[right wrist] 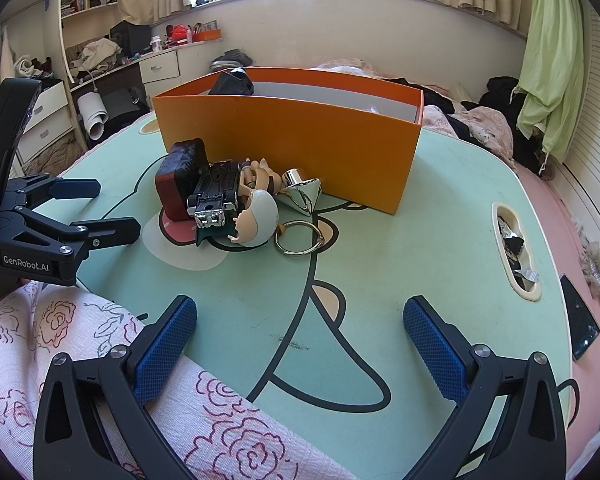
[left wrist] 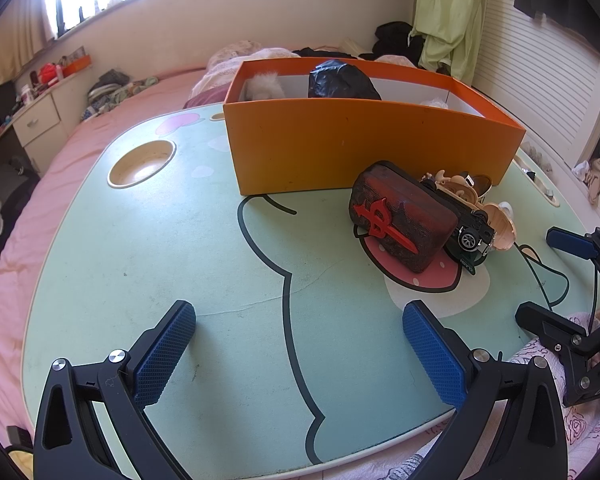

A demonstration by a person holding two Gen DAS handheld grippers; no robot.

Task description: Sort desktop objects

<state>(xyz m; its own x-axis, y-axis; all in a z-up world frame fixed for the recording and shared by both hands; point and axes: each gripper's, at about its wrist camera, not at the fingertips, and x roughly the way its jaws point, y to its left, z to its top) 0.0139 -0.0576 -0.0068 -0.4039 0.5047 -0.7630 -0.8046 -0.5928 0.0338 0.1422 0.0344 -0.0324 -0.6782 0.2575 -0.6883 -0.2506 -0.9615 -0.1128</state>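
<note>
A dark red case with a red symbol (left wrist: pixel 404 216) lies on the green lap table (left wrist: pixel 180 260), in front of an orange box (left wrist: pixel 364 148). A black toy car (left wrist: pixel 466 228) and a beige figurine (left wrist: pixel 496 220) lean behind it. In the right wrist view the case (right wrist: pixel 178 178), car (right wrist: pixel 214 198), white-haired figurine (right wrist: pixel 258 216), a chrome cone (right wrist: pixel 302 194) and a key ring (right wrist: pixel 299 238) cluster before the box (right wrist: pixel 288 136). My left gripper (left wrist: pixel 300 356) is open and empty, short of the case. My right gripper (right wrist: pixel 300 354) is open and empty, near the table's front edge.
The box holds a black bag (left wrist: pixel 342 80) and a white fluffy item (left wrist: pixel 262 85). A round cup recess (left wrist: pixel 142 163) sits at the table's left, a slot with scraps (right wrist: pixel 514 248) at its right. A phone (right wrist: pixel 580 322) lies on the pink bed. Floral fabric (right wrist: pixel 80 360) covers the near edge.
</note>
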